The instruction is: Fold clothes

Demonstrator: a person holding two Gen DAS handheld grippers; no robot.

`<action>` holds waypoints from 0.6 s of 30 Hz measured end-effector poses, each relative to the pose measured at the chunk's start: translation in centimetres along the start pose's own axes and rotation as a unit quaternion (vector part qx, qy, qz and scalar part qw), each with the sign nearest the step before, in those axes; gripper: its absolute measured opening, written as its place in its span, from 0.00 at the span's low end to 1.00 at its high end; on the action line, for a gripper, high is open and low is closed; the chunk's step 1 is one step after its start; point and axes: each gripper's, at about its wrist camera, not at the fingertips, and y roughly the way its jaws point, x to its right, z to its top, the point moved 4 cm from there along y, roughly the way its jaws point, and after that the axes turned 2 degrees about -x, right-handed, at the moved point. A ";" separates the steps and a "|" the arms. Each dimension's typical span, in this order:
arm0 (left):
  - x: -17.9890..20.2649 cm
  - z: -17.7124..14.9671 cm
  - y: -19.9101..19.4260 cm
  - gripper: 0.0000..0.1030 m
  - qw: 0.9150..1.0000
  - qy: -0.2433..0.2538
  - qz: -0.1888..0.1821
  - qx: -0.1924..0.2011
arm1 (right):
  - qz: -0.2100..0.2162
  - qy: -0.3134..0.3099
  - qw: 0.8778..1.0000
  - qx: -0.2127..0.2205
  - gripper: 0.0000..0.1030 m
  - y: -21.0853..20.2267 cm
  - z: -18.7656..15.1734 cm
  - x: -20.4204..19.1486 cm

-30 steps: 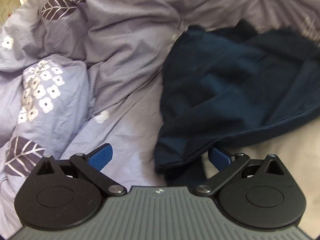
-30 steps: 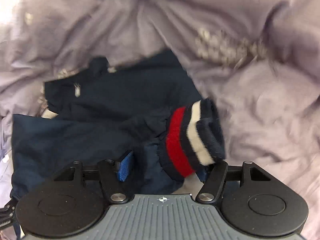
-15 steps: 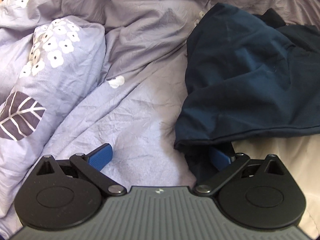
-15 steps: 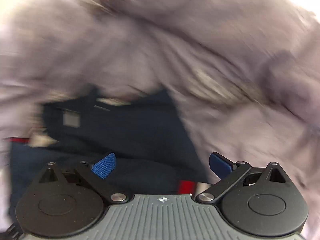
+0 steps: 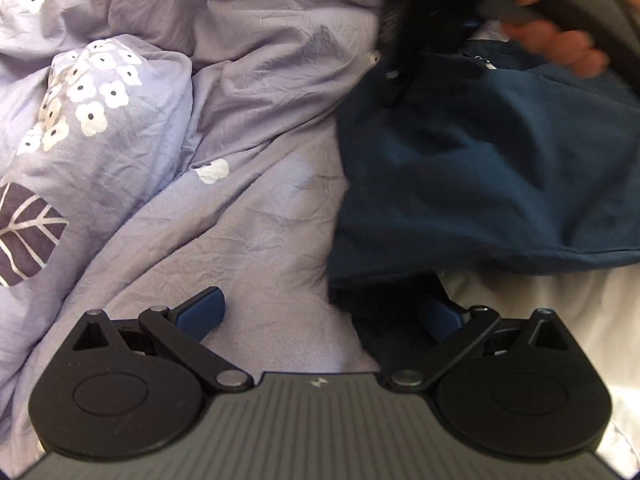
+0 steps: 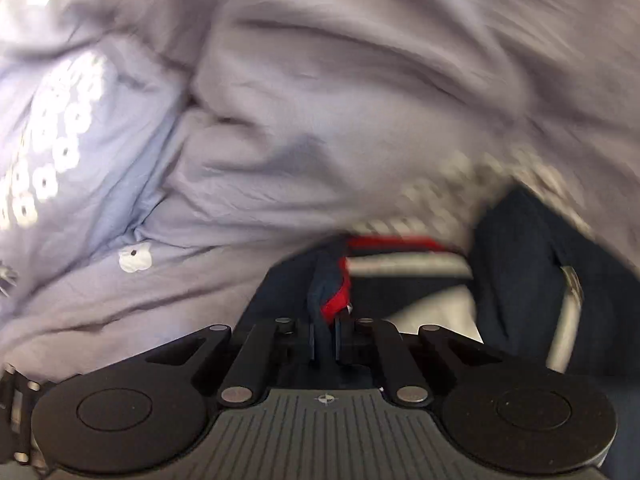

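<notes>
My right gripper (image 6: 325, 338) is pressed together on the striped cuff (image 6: 334, 304) of the navy jacket (image 5: 480, 168), pinching a bunch of red and dark knit between its pads. My left gripper (image 5: 320, 316) is spread wide; its right pad is tucked under the jacket's lower edge, its left pad sits over the bedspread (image 5: 240, 120), and it grips nothing.

The jacket lies crumpled on the bedspread, to the right in the left view. I judge it light, limp and rather slick, so it will sag and slide unless taken at firm edges: cuff, hem or collar. The ribbed cuff is thicker and gives a safer hold than the thin shell cloth.

The left view alone shows the jacket's broad body, a zip pull, the pale sheet (image 5: 560, 320) beneath, and my right hand (image 5: 560, 40) on its tool. The right view alone shows the pinch and the red and white stripes; it is blurred, so finer detail cannot be confirmed
</notes>
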 end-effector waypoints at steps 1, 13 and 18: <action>0.0 0.0 0.1 1.00 1.000 -0.002 0.001 0.001 | -0.001 -0.009 1.000 0.015 0.10 0.1 0.6 -0.7; -1.7 0.1 0.8 1.00 0.999 -0.041 0.017 0.006 | -0.043 -0.102 0.983 0.146 1.00 -5.1 -4.3 -1.9; -3.5 0.0 0.8 1.00 0.996 -0.081 0.037 0.010 | -0.110 0.061 0.980 0.157 0.99 -14.1 -12.2 6.1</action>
